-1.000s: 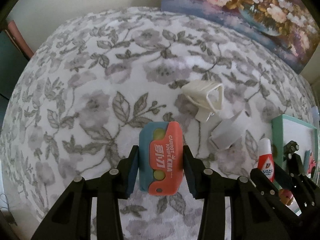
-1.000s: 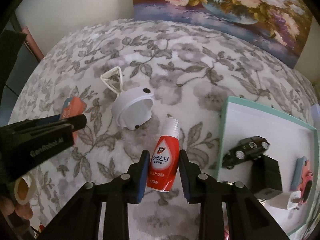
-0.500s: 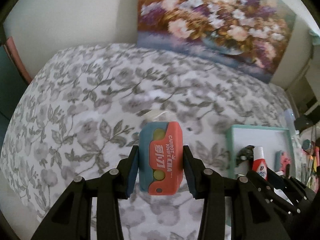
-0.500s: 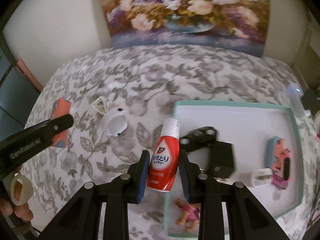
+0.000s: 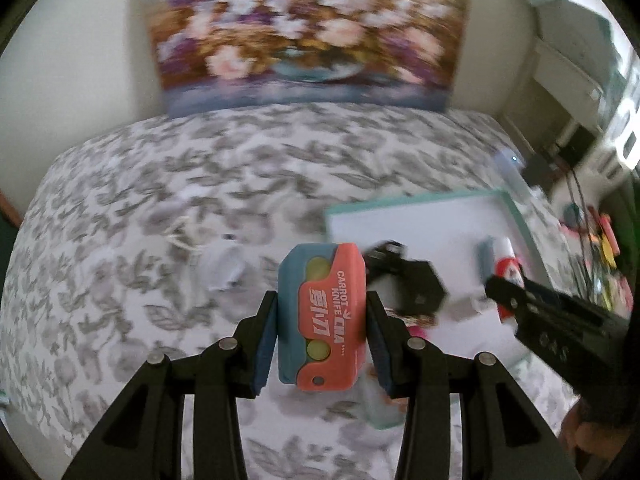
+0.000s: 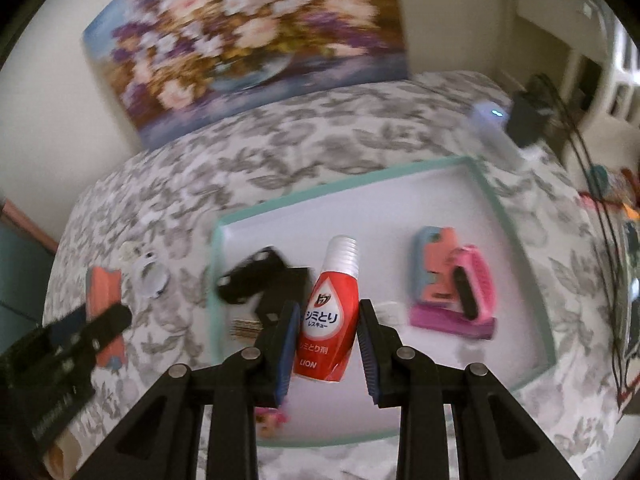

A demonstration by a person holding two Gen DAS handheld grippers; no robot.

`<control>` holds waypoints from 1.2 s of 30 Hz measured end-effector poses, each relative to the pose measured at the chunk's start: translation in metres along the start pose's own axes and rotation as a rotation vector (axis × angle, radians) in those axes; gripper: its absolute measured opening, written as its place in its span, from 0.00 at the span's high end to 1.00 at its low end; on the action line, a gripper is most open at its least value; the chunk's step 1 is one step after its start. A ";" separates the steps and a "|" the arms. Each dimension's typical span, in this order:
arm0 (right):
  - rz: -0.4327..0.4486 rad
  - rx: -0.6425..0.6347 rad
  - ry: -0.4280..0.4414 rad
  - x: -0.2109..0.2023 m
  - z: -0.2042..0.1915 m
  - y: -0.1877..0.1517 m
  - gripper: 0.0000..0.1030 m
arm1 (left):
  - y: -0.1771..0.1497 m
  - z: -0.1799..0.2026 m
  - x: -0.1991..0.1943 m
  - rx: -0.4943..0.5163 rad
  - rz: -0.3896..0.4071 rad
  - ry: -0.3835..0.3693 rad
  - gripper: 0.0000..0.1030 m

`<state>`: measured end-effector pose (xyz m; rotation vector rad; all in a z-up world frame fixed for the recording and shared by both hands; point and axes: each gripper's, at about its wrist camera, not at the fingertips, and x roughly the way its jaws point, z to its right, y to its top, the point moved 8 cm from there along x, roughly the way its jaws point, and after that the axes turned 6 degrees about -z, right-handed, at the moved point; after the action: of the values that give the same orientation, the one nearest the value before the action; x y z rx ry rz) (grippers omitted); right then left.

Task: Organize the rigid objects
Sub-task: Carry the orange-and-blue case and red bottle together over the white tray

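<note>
Carrot-knife box (image 5: pixel 324 316), teal and coral, sits clamped between the left gripper (image 5: pixel 322 320) jaws, pads pressing both its long sides, held up above the floral tablecloth (image 5: pixel 120 280) at the near-left edge of the tray. Left of it on the cloth: two white plastic pieces (image 5: pixel 224 268), blurred, shape hard to tell. Right of the box: teal-rimmed tray (image 5: pixel 400 204) with white floor; a black toy car (image 5: pixel 384 252) and black block (image 5: pixel 420 292) lie inside near its left end. Far right in the same view the right gripper's black finger crosses in, red bottle just behind it.

Right wrist view, left to right: left gripper's finger with the coral box at the left edge, over the cloth; one round white piece (image 6: pixel 150 280) beside it on the cloth, outside the tray. Then the tray rim (image 6: pixel 216 264), car (image 6: pixel 248 276) and black block (image 6: pixel 288 292) touching each other. Red stain-remover bottle (image 6: pixel 330 312), white cap pointing away, is gripped by the right gripper (image 6: pixel 329 340), jaws closed on its sides, held over the tray's middle. Right of it a small white item, mostly hidden. Further right a teal-coral box (image 6: pixel 432 268) and a pink object (image 6: pixel 468 300) lie touching on the tray floor. A small pink figure (image 6: pixel 272 420) shows under the left finger, near the tray's front edge. Flower painting (image 6: pixel 248 40) leans on the wall behind.
</note>
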<state>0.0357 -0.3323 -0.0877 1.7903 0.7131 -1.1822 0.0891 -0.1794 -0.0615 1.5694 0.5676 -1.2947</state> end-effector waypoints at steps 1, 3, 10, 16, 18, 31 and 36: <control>-0.001 0.014 -0.004 0.000 0.007 0.001 0.70 | -0.002 0.010 0.001 0.020 -0.004 -0.006 0.58; -0.005 0.037 -0.013 0.002 0.020 0.001 0.70 | -0.004 0.028 0.005 0.057 -0.016 -0.012 0.58; -0.042 0.079 -0.022 0.011 0.052 -0.002 0.70 | -0.016 0.070 0.021 0.129 -0.070 -0.031 0.58; -0.086 0.091 -0.013 0.022 0.062 -0.009 0.69 | -0.025 0.090 0.038 0.178 -0.118 -0.016 0.58; -0.096 0.094 -0.013 0.024 0.063 -0.011 0.69 | -0.028 0.094 0.044 0.187 -0.135 -0.010 0.58; -0.149 0.091 -0.032 0.037 0.067 -0.020 0.70 | -0.038 0.096 0.065 0.183 -0.197 0.000 0.58; -0.144 0.076 -0.038 0.034 0.064 -0.019 0.69 | -0.037 0.096 0.062 0.184 -0.192 -0.003 0.54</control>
<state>0.0061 -0.3799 -0.1379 1.7979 0.7948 -1.3513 0.0340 -0.2635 -0.1281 1.6953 0.6238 -1.5292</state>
